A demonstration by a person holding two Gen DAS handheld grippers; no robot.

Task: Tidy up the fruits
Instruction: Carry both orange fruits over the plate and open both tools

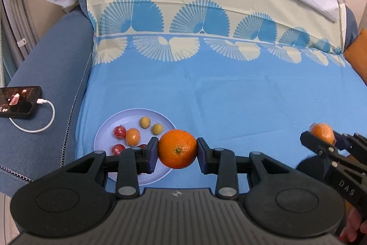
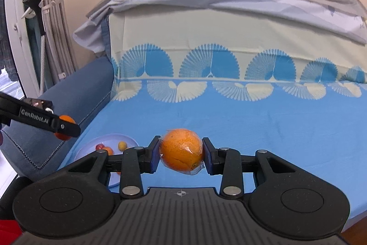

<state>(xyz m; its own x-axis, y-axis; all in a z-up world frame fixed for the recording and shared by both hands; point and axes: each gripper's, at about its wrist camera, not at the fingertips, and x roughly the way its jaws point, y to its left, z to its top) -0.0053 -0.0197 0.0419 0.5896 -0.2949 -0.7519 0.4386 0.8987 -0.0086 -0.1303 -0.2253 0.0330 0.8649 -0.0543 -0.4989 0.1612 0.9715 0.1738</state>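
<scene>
- Left wrist view: the left gripper (image 1: 177, 149) pinches a bare, glossy orange (image 1: 177, 148) with its stem scar facing the camera, at lower centre, over the right rim of a pale plate (image 1: 128, 115).
- The plate holds two red fruits, one small orange fruit and two yellowish ones; it lies on a blue sheet (image 1: 229, 88) with fan patterns. A phone (image 1: 19, 101) on a white cable rests on the sofa arm, left edge.
- Right wrist view: the right gripper (image 2: 181, 149) clamps a plastic-wrapped orange (image 2: 181, 148) at lower centre, above the sheet.
- Beige wall and grey curtains fill the upper left.
</scene>
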